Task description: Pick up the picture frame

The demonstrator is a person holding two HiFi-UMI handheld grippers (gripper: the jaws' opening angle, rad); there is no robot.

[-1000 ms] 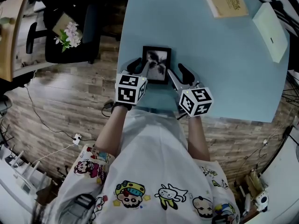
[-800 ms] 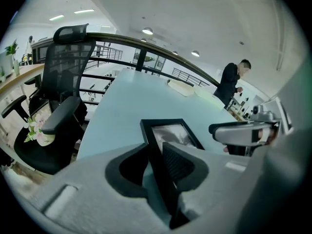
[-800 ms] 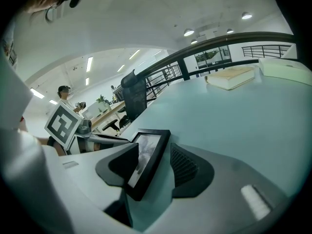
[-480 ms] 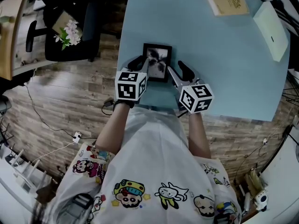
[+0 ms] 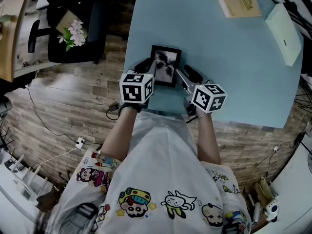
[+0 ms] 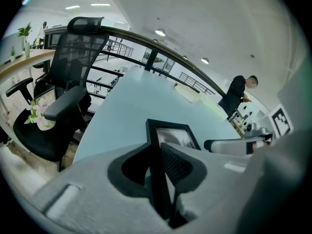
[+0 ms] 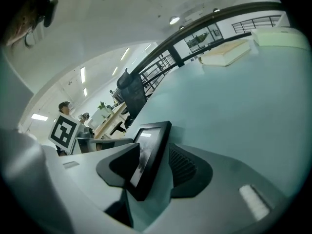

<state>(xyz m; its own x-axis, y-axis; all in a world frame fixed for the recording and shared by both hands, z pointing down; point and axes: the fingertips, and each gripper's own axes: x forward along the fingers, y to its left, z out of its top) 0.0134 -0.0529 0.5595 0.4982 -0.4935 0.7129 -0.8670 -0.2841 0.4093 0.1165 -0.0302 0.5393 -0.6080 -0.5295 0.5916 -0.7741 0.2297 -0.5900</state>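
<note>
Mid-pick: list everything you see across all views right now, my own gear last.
table: 1, light blue, centre
frame: 1, black, on table near its near edge
book: 1, tan, table's far side
box: 1, pale green, table's far right
chair: 1, black, left of table
flowers: 1 bunch, pink-white, on chair seat
floor: 1, wood planks, around table
cable: 1, white, on floor, left
bystander: 1, dark clothes, far background
shirt: 1, white with cartoons, on person
left gripper: 1, grey, jaws just closing, gripping frame's left edge
right gripper: 1, grey, jaws just closing, frame's right edge between them, not gripped
</note>
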